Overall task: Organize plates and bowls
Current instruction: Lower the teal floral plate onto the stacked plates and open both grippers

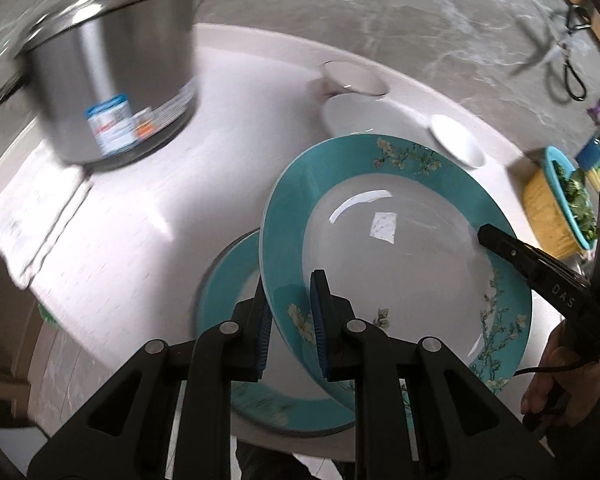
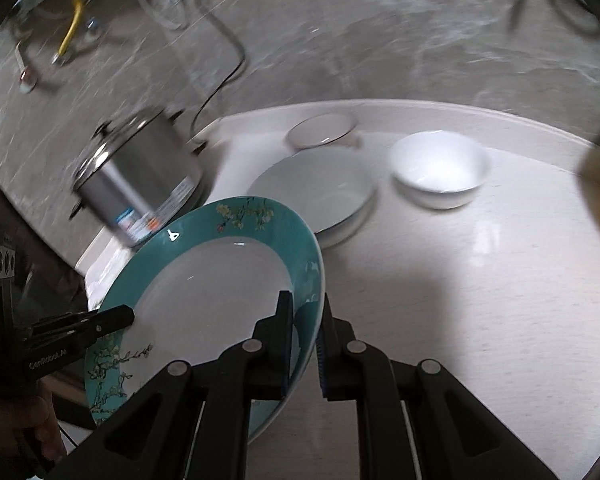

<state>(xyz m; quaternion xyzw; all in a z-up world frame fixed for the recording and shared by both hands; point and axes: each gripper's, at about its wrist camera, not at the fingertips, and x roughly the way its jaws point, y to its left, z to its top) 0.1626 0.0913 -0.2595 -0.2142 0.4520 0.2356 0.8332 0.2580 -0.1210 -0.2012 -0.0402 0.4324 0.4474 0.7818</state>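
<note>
Between both jaws: teal-rimmed plate (image 1: 396,256), tilted, lifted off table (image 1: 148,220).
Left gripper (image 1: 292,336): clenched on near rim.
Right gripper (image 2: 304,344): clamped on opposite rim.
Below left jaws: second teal plate (image 1: 224,280), flat, likely stacking target.

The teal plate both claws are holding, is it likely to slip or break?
The teal plate looks glazed and glossy, so probably slippery. It seems rigid ceramic, likely fragile if dropped. The left claw and right claw pinch only its rim, so it may pivot.
</note>
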